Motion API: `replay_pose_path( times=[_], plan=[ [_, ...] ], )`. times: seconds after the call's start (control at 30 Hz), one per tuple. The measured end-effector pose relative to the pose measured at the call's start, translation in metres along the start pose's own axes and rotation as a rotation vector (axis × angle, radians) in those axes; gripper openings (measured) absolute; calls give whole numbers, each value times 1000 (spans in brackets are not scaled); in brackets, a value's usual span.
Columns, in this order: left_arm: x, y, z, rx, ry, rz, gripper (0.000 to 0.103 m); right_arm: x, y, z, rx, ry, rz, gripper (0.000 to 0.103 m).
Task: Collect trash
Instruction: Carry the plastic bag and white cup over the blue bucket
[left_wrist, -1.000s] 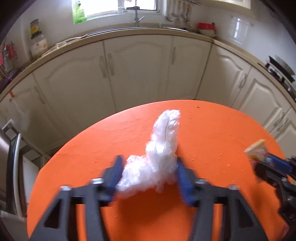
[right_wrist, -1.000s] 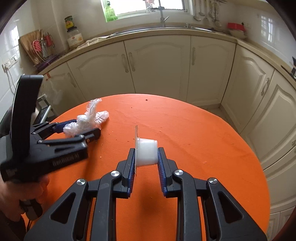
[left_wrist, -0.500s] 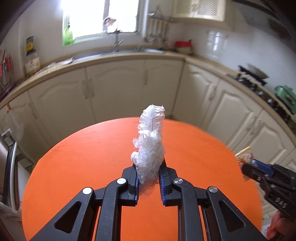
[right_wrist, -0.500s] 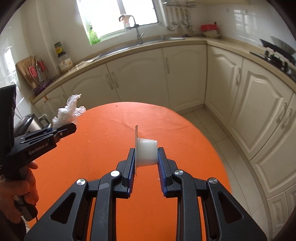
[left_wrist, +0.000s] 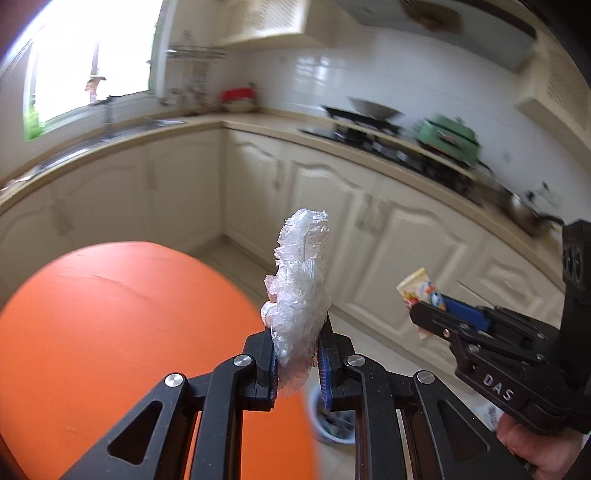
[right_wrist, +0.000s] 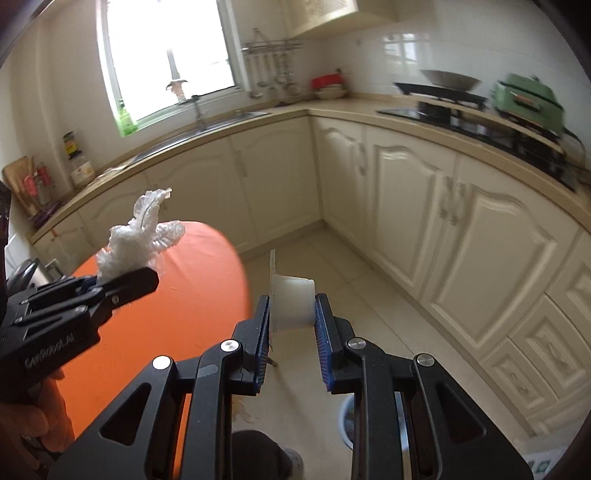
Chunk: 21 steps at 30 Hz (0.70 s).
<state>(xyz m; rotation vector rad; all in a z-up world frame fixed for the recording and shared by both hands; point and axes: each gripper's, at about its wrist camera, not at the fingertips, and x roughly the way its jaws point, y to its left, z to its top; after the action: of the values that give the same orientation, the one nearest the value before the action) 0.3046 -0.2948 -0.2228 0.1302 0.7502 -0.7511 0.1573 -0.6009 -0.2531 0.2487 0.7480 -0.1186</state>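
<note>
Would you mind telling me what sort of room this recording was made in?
A home kitchen, most likely: cream cabinets run under a counter with a sink and tap below the window, a gas hob with a wok sits further along, and utensils hang on a wall rail.

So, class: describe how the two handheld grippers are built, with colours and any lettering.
Both are black, with triangular cut-outs, silver pivot bolts and blue ribbed pads. The left gripper reads "GenRobot.AI" on its side; the right gripper shows "DAS". No cables or sleeves visible.
</note>
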Motion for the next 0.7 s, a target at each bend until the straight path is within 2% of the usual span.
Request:
replay_pose_path(
  times=[0.17, 0.23, 0.3, 0.5, 0.7],
  plan=[
    [41, -53, 2, 33, 108, -87, 14, -4, -73, -32, 98, 51, -99, 22],
    [42, -83, 2, 47, 140, -94, 14, 4, -91, -42, 119, 79, -126, 22],
    [60, -99, 1, 56, 182, -110, 14, 15, -113, -55, 161, 111, -136, 22],
    [154, -136, 4, 78, 307, -124, 14, 50, -153, -90, 231, 202, -152, 22],
    [252, -155, -7, 61, 463, -138, 14, 90, -185, -121, 306, 294, -145, 22]
  ],
)
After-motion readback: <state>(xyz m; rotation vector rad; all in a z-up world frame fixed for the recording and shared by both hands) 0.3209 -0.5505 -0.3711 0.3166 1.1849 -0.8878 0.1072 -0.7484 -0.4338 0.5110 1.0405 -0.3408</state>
